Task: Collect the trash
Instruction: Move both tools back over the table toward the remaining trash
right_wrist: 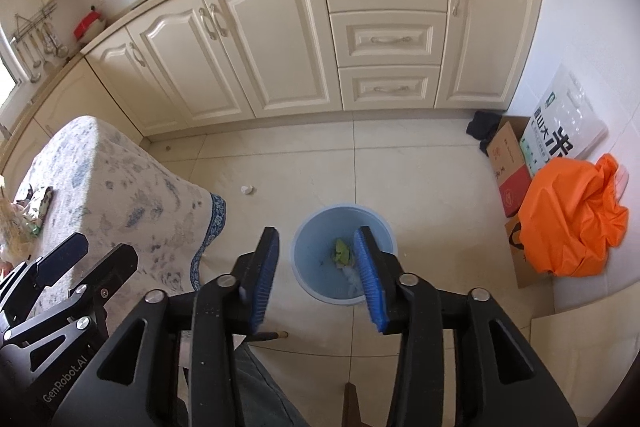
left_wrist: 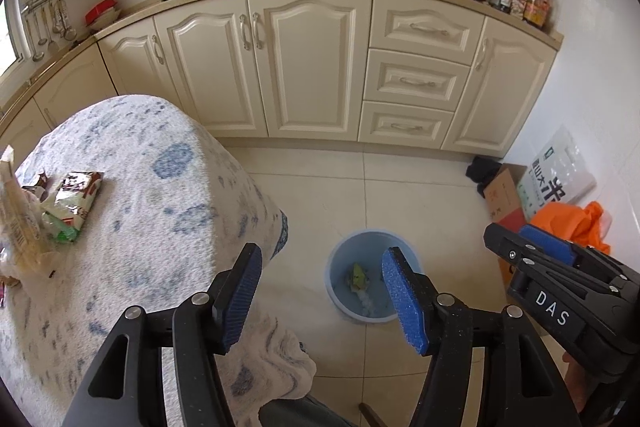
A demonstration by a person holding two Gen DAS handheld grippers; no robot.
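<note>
Wrappers [left_wrist: 70,205]: a heap of crumpled snack packets lies at the left edge of the table [left_wrist: 160,187], on the blue-patterned cloth; a pale paper bag [left_wrist: 18,211] stands just beside them.
Left hand-held gripper [left_wrist: 322,297]: jaws spread, nothing between the blue pads; it hangs past the table's right edge, pointing down over the floor.
Bin [right_wrist: 344,255]: a light blue bucket stands on the tiled floor, near the table's right corner; a green packet [right_wrist: 343,251] and something white lie at its bottom.
Right hand-held gripper [right_wrist: 318,277]: jaws parted and empty, right above the bin.
Stray scrap [right_wrist: 247,189]: a small white crumple lies on the floor between the table and the cabinets, well apart from the bin.
Progress: probably partway, since trash is in the bin and more waits on the table.
Risk: reaching back for the heap, a jaw may snag the loose cloth and drag packets off the edge; thin crinkly film may slip from a shallow pinch and fall short of the bin; the floor scrap is easy to overlook.
</note>
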